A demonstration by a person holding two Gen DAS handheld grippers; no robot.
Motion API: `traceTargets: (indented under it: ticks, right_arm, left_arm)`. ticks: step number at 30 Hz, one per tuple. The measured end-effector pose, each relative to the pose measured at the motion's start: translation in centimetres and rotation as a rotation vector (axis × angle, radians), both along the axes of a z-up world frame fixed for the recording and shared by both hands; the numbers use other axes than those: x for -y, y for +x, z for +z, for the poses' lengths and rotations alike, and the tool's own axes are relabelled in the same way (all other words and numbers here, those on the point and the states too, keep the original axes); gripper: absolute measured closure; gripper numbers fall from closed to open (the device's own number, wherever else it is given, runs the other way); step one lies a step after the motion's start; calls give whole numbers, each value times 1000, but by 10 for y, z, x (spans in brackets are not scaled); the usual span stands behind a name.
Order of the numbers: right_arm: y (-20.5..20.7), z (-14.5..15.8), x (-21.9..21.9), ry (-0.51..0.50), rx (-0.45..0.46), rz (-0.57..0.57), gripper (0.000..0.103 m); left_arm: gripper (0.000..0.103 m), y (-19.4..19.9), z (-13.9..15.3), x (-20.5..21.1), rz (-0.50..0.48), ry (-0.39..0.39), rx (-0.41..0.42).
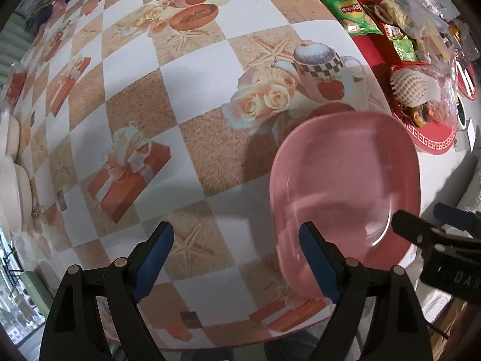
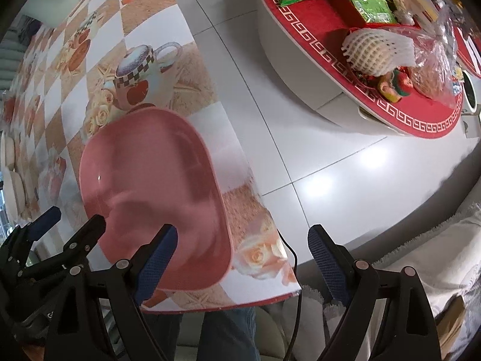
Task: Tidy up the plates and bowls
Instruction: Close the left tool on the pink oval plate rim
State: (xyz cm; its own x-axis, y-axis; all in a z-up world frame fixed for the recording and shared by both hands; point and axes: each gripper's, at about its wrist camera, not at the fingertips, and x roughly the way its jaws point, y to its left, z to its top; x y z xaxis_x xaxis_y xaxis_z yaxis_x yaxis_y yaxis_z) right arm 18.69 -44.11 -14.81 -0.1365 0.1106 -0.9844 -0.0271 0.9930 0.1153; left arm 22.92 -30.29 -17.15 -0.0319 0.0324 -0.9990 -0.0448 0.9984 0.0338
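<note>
Glossy pink oval plate (image 1: 345,180) flat on the printed checkered tablecloth (image 1: 186,90), near its front-right edge | left gripper (image 1: 237,258) spread wide, empty, beside plate | right gripper (image 2: 243,261) likewise agape, blue ribbed pads.

Pink plate (image 1: 345,180) lies flat (glossy) near table's corner.

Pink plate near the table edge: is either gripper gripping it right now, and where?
Nothing is held. The glossy pink oval plate lies on the patterned tablecloth; left gripper and right gripper are both open, fingers apart.
</note>
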Motion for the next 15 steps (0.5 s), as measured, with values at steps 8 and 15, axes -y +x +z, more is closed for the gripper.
traceTargets:
  ticks: [8, 15]
  right_arm:
    - [6, -7, -8, -13, 16, 26, 14]
    - [4, -12, -11, -8, 9, 51, 41]
  left_arm:
    - [15, 14, -14, 12, -15, 34, 11]
    - [20, 13, -22, 15, -16, 25, -8]
